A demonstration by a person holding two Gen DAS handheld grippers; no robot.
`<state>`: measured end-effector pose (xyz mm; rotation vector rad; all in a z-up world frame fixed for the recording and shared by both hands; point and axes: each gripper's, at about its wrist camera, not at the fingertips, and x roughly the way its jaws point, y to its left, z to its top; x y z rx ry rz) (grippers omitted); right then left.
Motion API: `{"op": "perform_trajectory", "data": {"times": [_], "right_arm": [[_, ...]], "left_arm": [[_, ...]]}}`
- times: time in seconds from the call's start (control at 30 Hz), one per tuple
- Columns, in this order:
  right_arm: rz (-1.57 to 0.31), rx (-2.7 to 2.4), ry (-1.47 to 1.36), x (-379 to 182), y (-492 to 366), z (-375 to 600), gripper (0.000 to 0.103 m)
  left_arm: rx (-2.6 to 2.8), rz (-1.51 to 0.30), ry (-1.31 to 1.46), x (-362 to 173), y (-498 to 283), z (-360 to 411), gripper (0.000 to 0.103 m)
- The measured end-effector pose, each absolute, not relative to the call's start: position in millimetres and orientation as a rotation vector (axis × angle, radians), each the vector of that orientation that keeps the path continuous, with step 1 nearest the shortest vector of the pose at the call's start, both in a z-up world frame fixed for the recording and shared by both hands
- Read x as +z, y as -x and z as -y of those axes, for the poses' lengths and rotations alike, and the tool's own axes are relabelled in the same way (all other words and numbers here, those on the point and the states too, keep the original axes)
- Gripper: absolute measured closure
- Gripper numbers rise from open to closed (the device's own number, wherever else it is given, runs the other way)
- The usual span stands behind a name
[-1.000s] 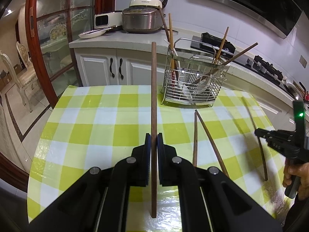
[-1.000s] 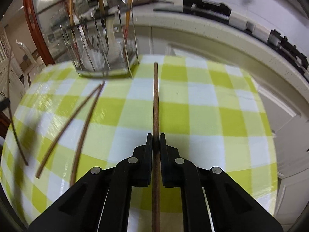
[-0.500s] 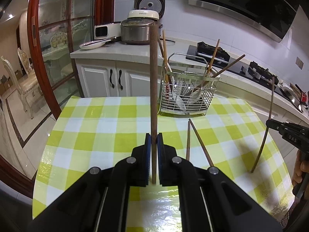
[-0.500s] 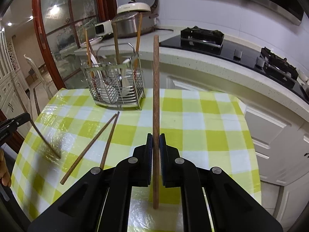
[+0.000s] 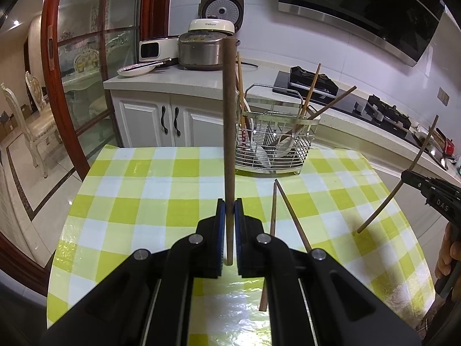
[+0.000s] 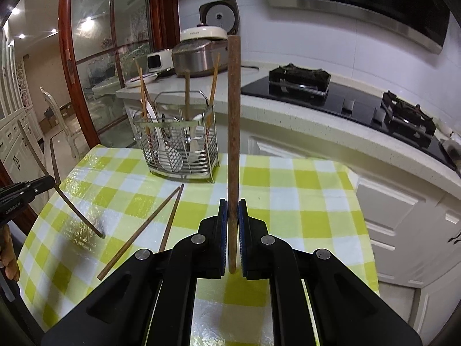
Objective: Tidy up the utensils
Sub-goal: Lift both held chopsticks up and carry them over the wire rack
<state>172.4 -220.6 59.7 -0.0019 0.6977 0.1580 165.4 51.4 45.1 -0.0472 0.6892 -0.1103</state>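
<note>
Each gripper, left [image 5: 229,210] and right [image 6: 232,210], is clamped on one chopstick [image 5: 229,132] [image 6: 234,121]; two more [image 6: 152,225] lie near the rack [image 6: 178,141].

The wire rack [image 6: 181,144] stands at the far edge of the table [image 6: 302,201], with chopsticks sticking up from it. Two loose chopsticks [image 6: 149,225] lie across the middle, while the right side stays free.

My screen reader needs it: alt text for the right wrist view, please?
The right tool is shut on a brown chopstick raised over the checked tablecloth. A wire utensil rack stands beyond, and two chopsticks lie loose at left.
</note>
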Motion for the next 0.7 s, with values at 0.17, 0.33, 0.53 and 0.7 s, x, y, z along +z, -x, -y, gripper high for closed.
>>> {"op": "perform_trajectory", "data": {"times": [0.17,0.33,0.53,0.7], "right_arm": [[-0.698,0.171,-0.004,61,-175,218,0.095],[-0.679,0.17,-0.014,67,-180,216,0.095],[-0.647,0.167,-0.018,81,-193,212,0.095],[-0.604,0.18,-0.018,107,-211,209,0.095]], "left_arm": [[-0.115,-0.691,0.05,45,-167,-52,0.096],[-0.125,-0.678,0.053,49,-171,-48,0.096],[-0.139,-0.647,0.048,61,-181,-40,0.096],[-0.158,-0.603,0.032,83,-195,-29,0.096]]}}
